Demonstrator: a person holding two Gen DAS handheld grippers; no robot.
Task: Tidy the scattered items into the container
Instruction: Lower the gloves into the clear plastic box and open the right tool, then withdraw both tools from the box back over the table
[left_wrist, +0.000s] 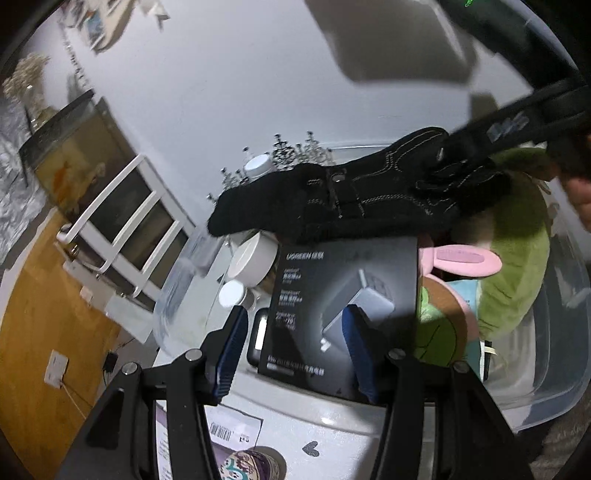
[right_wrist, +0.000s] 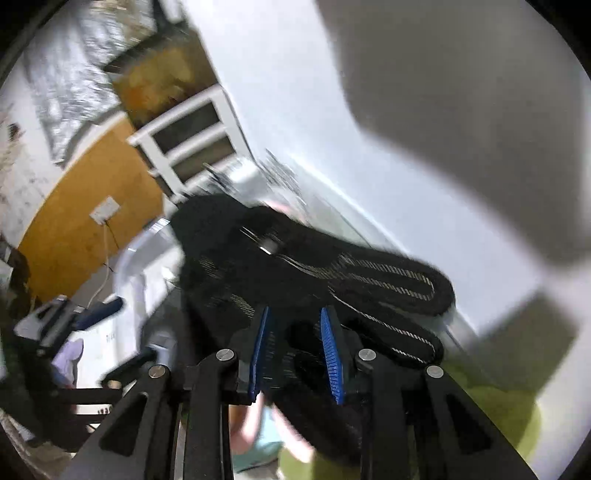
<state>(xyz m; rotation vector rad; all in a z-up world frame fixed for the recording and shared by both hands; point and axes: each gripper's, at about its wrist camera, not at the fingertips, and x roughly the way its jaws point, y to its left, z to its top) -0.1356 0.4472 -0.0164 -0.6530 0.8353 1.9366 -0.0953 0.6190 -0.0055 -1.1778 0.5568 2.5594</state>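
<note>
A black glove (left_wrist: 354, 195) with pale stitching hangs over a clear plastic container (left_wrist: 561, 373). My right gripper (right_wrist: 295, 321) is shut on the glove (right_wrist: 314, 266), pinching it near the fingers. It shows in the left wrist view (left_wrist: 480, 147) as a black arm at the upper right. My left gripper (left_wrist: 295, 325) is open, its blue pads either side of a dark UGREEN box (left_wrist: 340, 306) in the container, not touching it. A green plush toy (left_wrist: 517, 266), a pink item (left_wrist: 465, 260) and a white round jar (left_wrist: 251, 262) also lie inside.
A white surface with a heart mark (left_wrist: 310, 448) lies under the container. A paper with a barcode (left_wrist: 225, 432) and a patterned item (left_wrist: 251, 465) lie near the front. A fish tank on a white stand (left_wrist: 122, 221) and a wooden floor (left_wrist: 40, 332) are at left.
</note>
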